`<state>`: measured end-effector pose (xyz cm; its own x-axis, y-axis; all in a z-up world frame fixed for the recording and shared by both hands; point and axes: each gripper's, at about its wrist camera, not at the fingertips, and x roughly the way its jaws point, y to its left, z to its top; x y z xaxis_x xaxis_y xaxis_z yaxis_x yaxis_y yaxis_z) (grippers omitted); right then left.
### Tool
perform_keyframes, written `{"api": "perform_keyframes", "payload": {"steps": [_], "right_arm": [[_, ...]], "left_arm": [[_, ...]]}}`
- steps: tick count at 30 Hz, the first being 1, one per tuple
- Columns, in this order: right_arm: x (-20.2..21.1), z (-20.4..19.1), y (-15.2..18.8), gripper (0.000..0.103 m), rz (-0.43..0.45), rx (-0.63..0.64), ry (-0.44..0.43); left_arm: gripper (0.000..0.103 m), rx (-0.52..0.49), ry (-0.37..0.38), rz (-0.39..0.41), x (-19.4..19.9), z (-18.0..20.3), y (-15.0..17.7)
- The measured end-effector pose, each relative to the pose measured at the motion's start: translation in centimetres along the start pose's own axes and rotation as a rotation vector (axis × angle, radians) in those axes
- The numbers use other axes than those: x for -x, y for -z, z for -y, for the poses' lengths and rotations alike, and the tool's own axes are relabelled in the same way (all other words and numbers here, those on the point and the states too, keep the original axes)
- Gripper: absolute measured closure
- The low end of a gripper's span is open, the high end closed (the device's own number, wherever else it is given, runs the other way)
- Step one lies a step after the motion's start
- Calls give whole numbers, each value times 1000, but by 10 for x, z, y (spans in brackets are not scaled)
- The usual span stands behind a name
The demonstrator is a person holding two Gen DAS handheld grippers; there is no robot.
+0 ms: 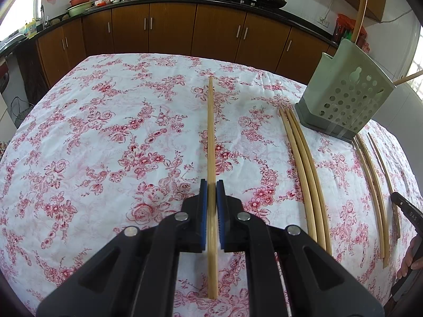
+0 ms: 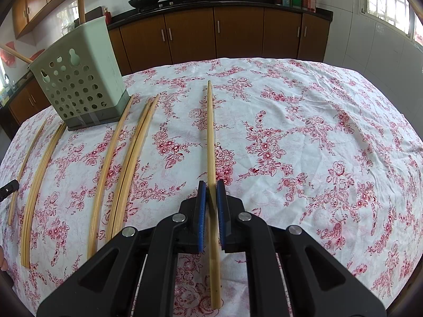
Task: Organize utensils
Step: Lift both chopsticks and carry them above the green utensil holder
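While both of your hand-held grippers are clamped, each on one chopstick, nothing is in the holder path yet. Left hand-held gripper [image 1: 212, 185]: blue pads squeezed onto its chopstick [image 1: 210, 132], which points away across the floral cloth on the desk [image 1: 105, 132], left of the green utensil holder [image 1: 343, 89]. Right hand-held gripper [image 2: 211, 186]: same grip on its chopstick [image 2: 210, 132], which sits right of the holder [image 2: 79, 79] and looks slightly skewed between the pads.

Loose chopsticks lie flat on the cloth: a group of three [image 1: 304, 163] just in front of the holder's base, more [image 1: 375, 185] on its far side toward your right hand-held gripper.

Risks, my read:
- Grip is near the thick end, so the long free tip will swing. It could catch a perforation or the rim instead of dropping in.
- The skewed stick on the right may rotate in the pads when tilted upright.
- The holder looks light and already has sticks leaning out of it; a sideways poke could tip it, though tape seems to hold its base.
- Cloth is wrinkled; dragging a tip could bunch it and scatter the loose sticks.

Writing: "DAS" is partly readable on the black gripper part at the left view's right edge. Nothing else legible.
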<state>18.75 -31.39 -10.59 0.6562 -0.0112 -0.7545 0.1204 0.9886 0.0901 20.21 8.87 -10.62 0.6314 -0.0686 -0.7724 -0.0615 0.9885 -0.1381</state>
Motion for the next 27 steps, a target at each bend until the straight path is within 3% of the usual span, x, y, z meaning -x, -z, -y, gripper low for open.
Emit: {"api": "perform_keyframes", "payload": {"steps": [9,20,23,27], "right_arm": [[0,0,0,93,1,-1,-1],[14,2,4,95,19,4,4],[35,6,-4,95,83,-10,-2],[70,9,-22,95,197,-25,-5]], "left_arm": [[93,-2,-1,-2,1,0,0],[95,-103,-42,-2,17,15,13],[95,-110,-19,58,38,16,5],[95,-101,24,197,83,22,-20]]}}
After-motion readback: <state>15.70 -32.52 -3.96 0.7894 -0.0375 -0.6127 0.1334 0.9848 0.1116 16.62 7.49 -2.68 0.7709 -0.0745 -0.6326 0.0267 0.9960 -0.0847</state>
